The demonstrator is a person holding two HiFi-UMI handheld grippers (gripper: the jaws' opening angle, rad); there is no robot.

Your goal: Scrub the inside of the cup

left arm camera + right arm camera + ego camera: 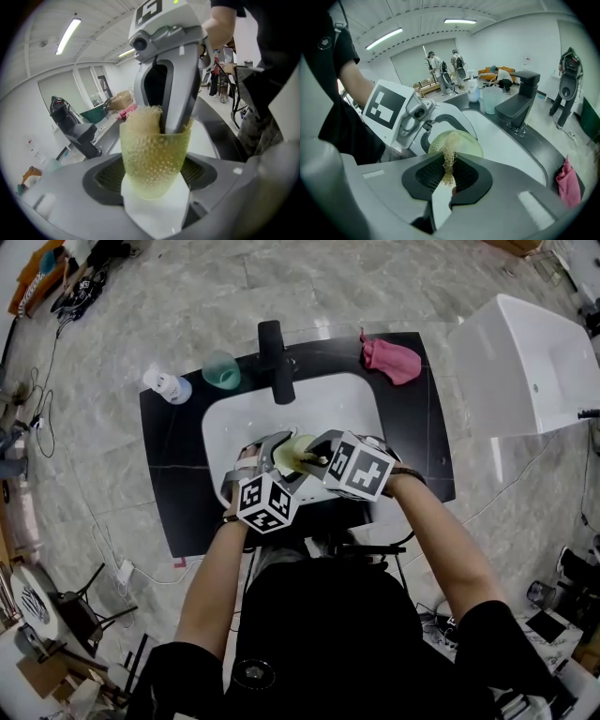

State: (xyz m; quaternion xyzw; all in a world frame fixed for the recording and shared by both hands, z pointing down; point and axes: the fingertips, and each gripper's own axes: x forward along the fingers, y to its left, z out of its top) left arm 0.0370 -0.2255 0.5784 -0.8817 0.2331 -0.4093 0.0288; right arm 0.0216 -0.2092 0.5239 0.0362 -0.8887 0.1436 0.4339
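Over the white sink [361, 404] near the front edge of the dark surface [169, 484], green dimpled cup [154, 154] clamped in the left gripper [155, 185], fibrous scrubber [449, 161] pinched by the right gripper [447, 178] and pushed into the cup

- Left forearm [214, 577]: bare, lower left of centre in the head view, reaching up-frame.
- Left gripper [274, 457]: centre frame, jaws set wide, pads clamped on the sides of the cup [154, 159].
- Right forearm [445, 540]: bare, lower right, angled in toward centre.
- Right gripper [314, 461]: just right of the left one, jaws pinched on the scrub pad [449, 164], tips inside the cup's mouth.
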